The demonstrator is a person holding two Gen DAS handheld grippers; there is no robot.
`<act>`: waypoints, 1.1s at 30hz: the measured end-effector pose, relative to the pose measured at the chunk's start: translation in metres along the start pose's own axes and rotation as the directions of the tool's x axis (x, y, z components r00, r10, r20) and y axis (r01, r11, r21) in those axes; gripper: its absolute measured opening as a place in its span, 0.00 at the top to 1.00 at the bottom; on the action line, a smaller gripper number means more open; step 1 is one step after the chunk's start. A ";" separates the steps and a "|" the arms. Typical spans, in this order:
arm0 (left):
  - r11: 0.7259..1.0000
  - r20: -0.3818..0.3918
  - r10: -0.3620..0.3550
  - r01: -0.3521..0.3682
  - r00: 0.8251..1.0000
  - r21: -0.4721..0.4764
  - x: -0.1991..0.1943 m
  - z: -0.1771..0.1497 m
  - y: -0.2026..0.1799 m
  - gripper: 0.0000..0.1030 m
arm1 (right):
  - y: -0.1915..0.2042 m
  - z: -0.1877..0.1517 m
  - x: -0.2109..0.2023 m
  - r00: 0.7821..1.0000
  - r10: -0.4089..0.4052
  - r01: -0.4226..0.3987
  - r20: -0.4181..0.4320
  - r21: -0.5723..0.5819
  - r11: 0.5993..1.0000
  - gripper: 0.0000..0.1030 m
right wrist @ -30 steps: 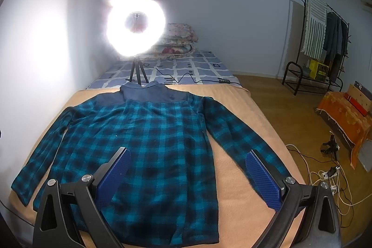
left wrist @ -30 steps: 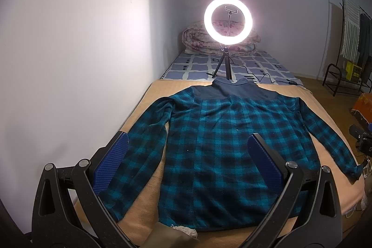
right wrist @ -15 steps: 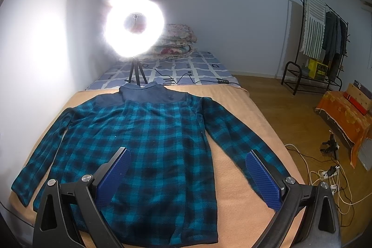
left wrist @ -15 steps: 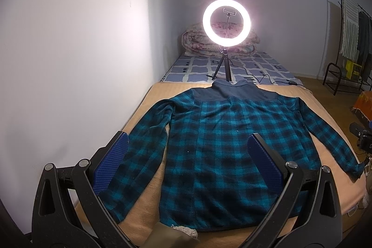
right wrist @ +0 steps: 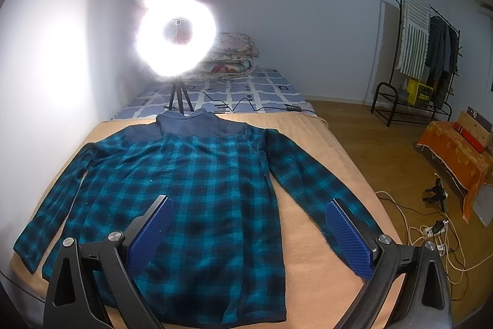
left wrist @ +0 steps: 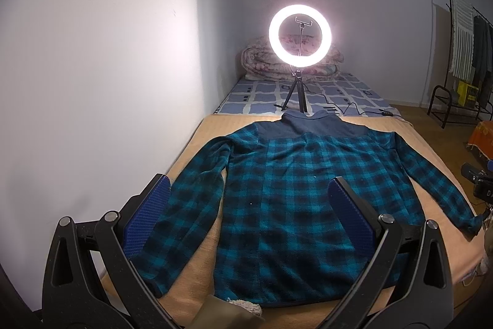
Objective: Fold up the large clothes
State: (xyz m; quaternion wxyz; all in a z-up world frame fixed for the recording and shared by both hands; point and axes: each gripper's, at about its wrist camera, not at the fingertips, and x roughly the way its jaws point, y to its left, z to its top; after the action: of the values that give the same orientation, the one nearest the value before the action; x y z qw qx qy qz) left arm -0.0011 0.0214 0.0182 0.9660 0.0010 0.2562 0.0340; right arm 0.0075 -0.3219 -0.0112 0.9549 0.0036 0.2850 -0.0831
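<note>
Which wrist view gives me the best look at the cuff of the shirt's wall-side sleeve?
The right wrist view: the wall-side cuff of the plaid shirt lies in full sight on the orange blanket. In the left wrist view that cuff is partly hidden behind the left gripper's near finger.

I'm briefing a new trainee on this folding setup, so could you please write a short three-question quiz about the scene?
1. True or false: the plaid shirt lies spread flat with both sleeves stretched out.
2. What stands just beyond the shirt's collar? A) ring light B) fan C) chair
3. Fill in: the left gripper and right gripper both have their fingers ____, holding nothing.

Key: 1 true; 2 A; 3 open.
</note>
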 end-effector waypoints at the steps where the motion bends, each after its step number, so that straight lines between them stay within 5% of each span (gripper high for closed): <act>1: 1.000 0.003 0.001 -0.001 1.000 0.000 0.000 0.001 0.001 0.00 | 0.000 0.000 0.000 1.000 0.001 -0.001 0.001 0.000 1.000 0.02; 33: 1.000 0.044 0.028 -0.029 0.999 0.009 -0.030 -0.025 0.011 0.00 | -0.008 -0.003 -0.017 1.000 -0.002 0.001 0.026 0.039 0.999 0.00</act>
State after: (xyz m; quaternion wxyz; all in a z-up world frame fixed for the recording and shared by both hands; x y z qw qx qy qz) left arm -0.0400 0.0303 0.0112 0.9708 0.0103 0.2352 0.0465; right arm -0.0095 -0.3273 -0.0038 0.9583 0.0209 0.2707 -0.0892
